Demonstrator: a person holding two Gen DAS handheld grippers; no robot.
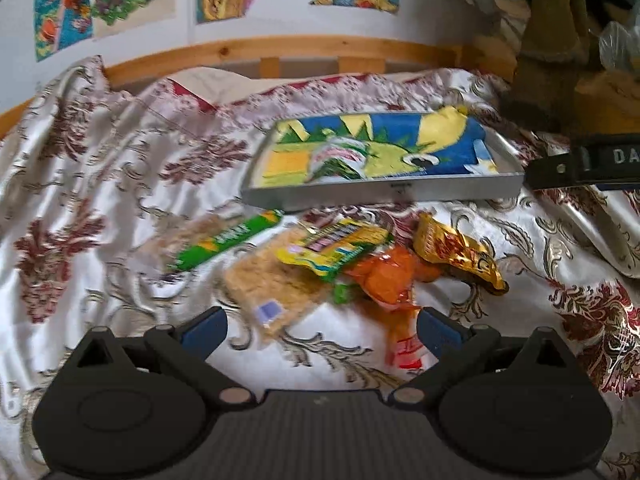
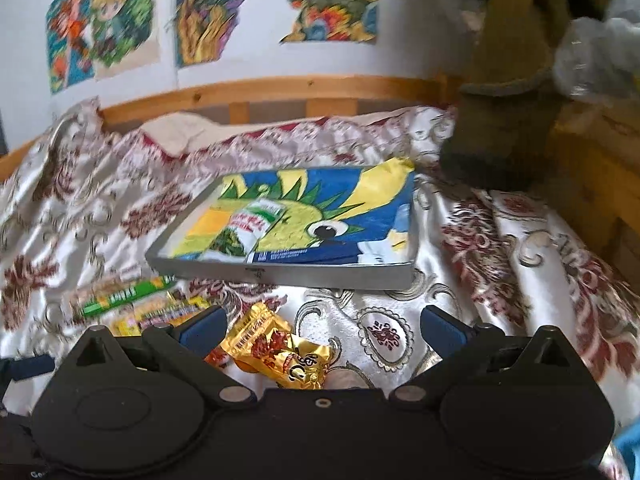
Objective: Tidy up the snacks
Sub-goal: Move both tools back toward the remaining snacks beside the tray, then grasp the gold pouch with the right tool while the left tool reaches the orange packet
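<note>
We are working over a satin bedspread (image 1: 100,168) that looks slippery and rumpled. The shallow grey tray (image 2: 280,274) is lying flat behind the snacks, already holding one white-and-green packet (image 2: 256,220). In front of it, the snack pile is resting loose: a stiff cracker slab (image 1: 272,280), a green bar (image 1: 228,240), a yellow packet (image 1: 332,248), an orange pouch (image 1: 384,280) and a crinkly gold packet (image 2: 280,348). All look light; we are judging crimped ends the best hold. Our left gripper (image 1: 322,326) is hovering wide open and empty above the pile; our right gripper (image 2: 322,326), equally wide and empty, is straddling the gold packet.
</note>
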